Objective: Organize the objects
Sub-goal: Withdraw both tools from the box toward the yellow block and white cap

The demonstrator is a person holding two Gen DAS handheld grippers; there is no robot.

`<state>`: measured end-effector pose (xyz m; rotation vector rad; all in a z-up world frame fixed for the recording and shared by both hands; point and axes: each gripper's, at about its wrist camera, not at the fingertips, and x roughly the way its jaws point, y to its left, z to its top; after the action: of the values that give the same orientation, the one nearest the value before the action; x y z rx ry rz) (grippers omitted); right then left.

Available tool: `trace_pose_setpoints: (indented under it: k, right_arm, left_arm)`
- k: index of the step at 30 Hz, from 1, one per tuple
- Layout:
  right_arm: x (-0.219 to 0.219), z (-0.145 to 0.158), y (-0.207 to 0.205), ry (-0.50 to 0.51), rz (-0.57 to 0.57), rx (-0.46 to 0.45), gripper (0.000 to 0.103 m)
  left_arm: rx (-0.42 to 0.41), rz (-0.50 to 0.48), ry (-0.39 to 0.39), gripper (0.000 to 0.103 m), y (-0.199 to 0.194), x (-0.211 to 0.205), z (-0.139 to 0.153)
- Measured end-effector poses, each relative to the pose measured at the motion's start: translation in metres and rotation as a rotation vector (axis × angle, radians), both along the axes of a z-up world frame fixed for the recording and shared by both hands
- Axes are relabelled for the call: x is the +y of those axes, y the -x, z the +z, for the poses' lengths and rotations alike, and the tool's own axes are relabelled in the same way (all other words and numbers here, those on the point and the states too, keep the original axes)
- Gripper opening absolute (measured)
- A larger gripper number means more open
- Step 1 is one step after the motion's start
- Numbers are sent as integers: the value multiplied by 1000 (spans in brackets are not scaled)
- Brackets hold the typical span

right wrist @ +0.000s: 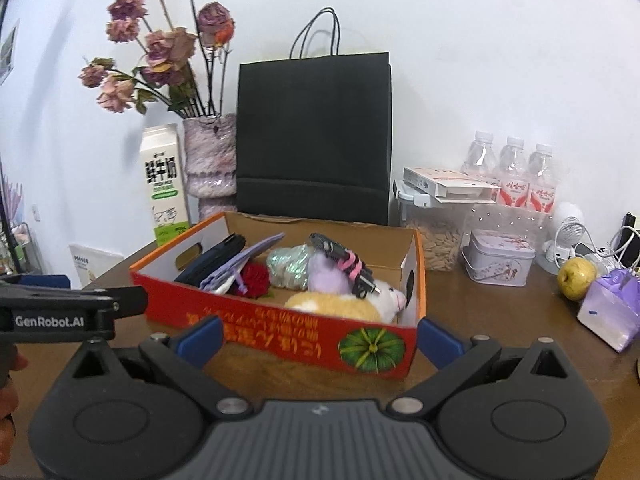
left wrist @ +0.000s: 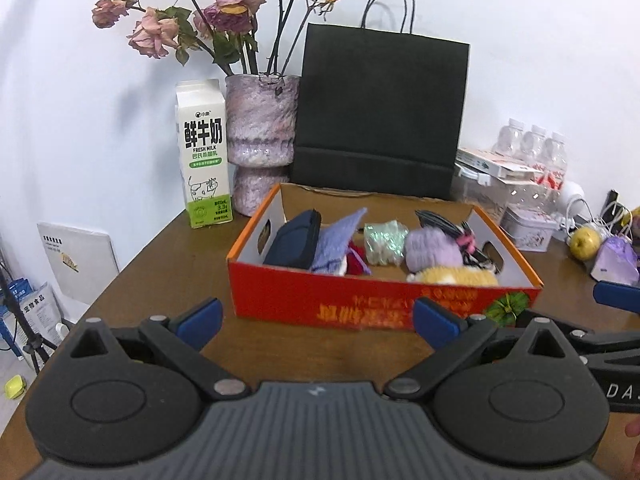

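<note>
Both tools, left tool [left wrist: 318, 322] and right tool [right wrist: 320, 336], hover spread and empty before the red cardboard box [left wrist: 360, 304] of soft oddments on the brown wooden worktop [left wrist: 180, 264], its long side facing them, neither clearly nearer.

Bright, even indoor light; soft shadows, fisheye-bent edges, dark vignetted corners.

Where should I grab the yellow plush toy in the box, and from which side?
Take the yellow plush toy across its rounded back, coming from above: it lies on its side against the red box front wall, so its top is the only open face. The right tongs are open and nearest.
</note>
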<state>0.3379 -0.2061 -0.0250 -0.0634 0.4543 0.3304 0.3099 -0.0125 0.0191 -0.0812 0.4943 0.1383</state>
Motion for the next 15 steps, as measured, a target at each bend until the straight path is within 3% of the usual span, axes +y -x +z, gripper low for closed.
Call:
trace_pose_setpoints:
  k: [15]
  right_arm:
    - [-26,-13,74,-25,22,-10,103]
  left_arm:
    - [36,-6,24,103,64,-19,-25]
